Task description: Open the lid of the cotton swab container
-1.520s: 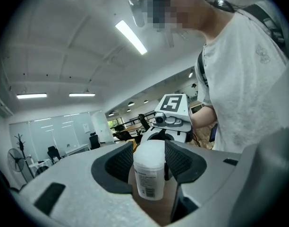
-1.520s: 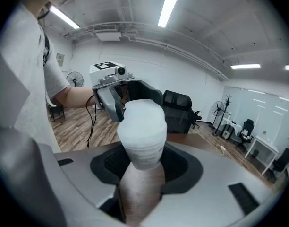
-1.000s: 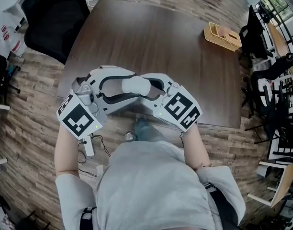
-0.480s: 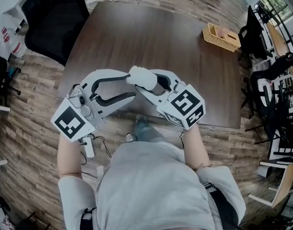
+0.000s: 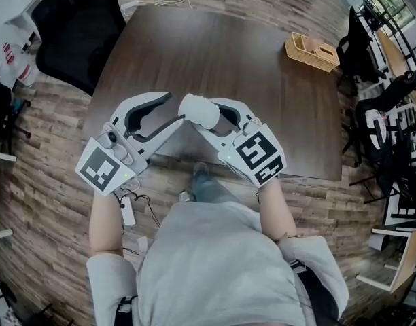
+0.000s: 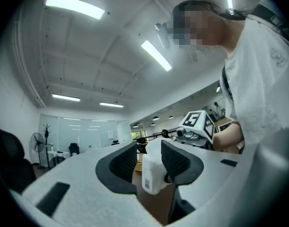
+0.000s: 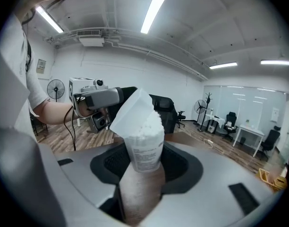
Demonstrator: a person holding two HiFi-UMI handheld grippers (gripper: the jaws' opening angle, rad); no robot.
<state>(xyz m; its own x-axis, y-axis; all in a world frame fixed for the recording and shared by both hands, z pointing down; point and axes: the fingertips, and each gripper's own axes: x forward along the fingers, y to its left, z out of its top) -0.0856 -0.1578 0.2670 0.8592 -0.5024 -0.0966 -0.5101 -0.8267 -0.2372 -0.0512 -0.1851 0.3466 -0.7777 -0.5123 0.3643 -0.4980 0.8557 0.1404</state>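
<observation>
My right gripper (image 5: 206, 117) is shut on the white cotton swab container (image 5: 194, 106) above the near edge of the table. In the right gripper view the container (image 7: 144, 145) stands upright between the pads, its lid (image 7: 130, 108) flipped up to the left, white swabs showing at the top. My left gripper (image 5: 176, 107) reaches in from the left, its lower fingertip at the container's end. In the left gripper view the container (image 6: 154, 171) sits between the jaws of the left gripper (image 6: 148, 150), against the right pad with a gap on the left. These jaws have just been closing.
A dark wooden table (image 5: 215, 53) stretches ahead, with a wicker basket (image 5: 314, 51) at its far right corner. A black chair (image 5: 75, 29) stands at the upper left and office chairs (image 5: 381, 114) at the right. A cable (image 5: 130, 202) hangs below the left gripper.
The left gripper has rolled and drawn back to the left, its jaws narrower than before. The right gripper has lifted the container a little and tilted it.
</observation>
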